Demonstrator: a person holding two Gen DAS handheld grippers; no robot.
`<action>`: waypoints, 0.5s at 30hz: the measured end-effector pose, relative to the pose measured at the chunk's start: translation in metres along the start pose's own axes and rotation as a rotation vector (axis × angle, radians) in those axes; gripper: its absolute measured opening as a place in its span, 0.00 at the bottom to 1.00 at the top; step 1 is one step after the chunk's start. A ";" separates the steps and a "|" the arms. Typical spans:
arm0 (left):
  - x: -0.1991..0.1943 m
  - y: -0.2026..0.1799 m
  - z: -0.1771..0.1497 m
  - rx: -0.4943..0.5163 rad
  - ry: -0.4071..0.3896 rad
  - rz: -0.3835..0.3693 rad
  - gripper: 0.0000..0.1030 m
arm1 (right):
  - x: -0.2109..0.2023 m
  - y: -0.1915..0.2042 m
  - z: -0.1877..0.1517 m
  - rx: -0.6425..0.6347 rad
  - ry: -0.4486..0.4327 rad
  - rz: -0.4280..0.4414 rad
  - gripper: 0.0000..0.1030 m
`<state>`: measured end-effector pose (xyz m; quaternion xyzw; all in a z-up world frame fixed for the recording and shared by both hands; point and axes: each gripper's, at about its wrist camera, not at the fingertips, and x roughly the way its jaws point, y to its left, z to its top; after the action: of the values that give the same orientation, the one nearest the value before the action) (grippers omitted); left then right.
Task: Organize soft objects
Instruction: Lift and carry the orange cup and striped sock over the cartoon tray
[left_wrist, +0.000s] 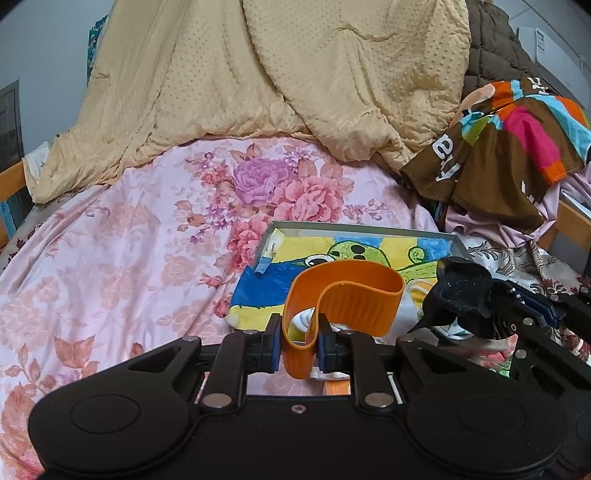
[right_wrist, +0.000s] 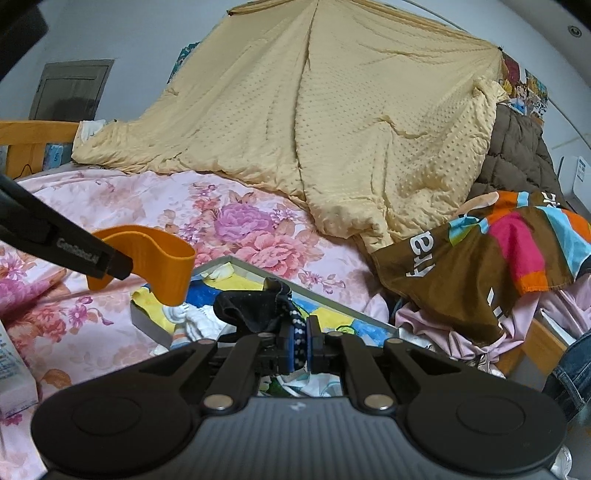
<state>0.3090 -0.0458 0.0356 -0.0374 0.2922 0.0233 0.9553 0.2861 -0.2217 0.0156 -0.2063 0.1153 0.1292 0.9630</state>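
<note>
My left gripper (left_wrist: 300, 341) is shut on a bent orange rubber band (left_wrist: 341, 301), which loops up above a shallow tray (left_wrist: 360, 227) lined with a cartoon picture. From the right wrist view the same orange band (right_wrist: 162, 260) hangs at the left, pinched in the left gripper's black fingers (right_wrist: 110, 264). My right gripper (right_wrist: 300, 349) is shut on a black cloth with a dotted edge (right_wrist: 255, 308), held over the tray (right_wrist: 236, 264). In the left wrist view that black cloth (left_wrist: 460, 295) shows at the right, in the right gripper.
The tray lies on a bed with a pink floral sheet (left_wrist: 129, 240). A beige dotted blanket (left_wrist: 258, 85) is heaped at the back. A striped colourful cloth (left_wrist: 509, 147) and a brown quilted jacket (right_wrist: 517, 155) pile up at the right, by a wooden rail (right_wrist: 532, 343).
</note>
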 end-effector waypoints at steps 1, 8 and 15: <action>0.002 -0.001 0.000 0.001 0.001 0.003 0.19 | 0.002 0.002 0.000 -0.006 -0.004 -0.005 0.06; 0.025 -0.006 0.006 -0.006 0.005 0.030 0.19 | 0.021 0.004 -0.001 0.020 -0.031 0.016 0.06; 0.053 -0.010 0.015 -0.012 0.002 0.049 0.21 | 0.040 0.004 -0.004 0.056 -0.036 0.029 0.06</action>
<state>0.3624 -0.0534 0.0192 -0.0360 0.2940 0.0483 0.9539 0.3220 -0.2118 -0.0006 -0.1751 0.1047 0.1432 0.9684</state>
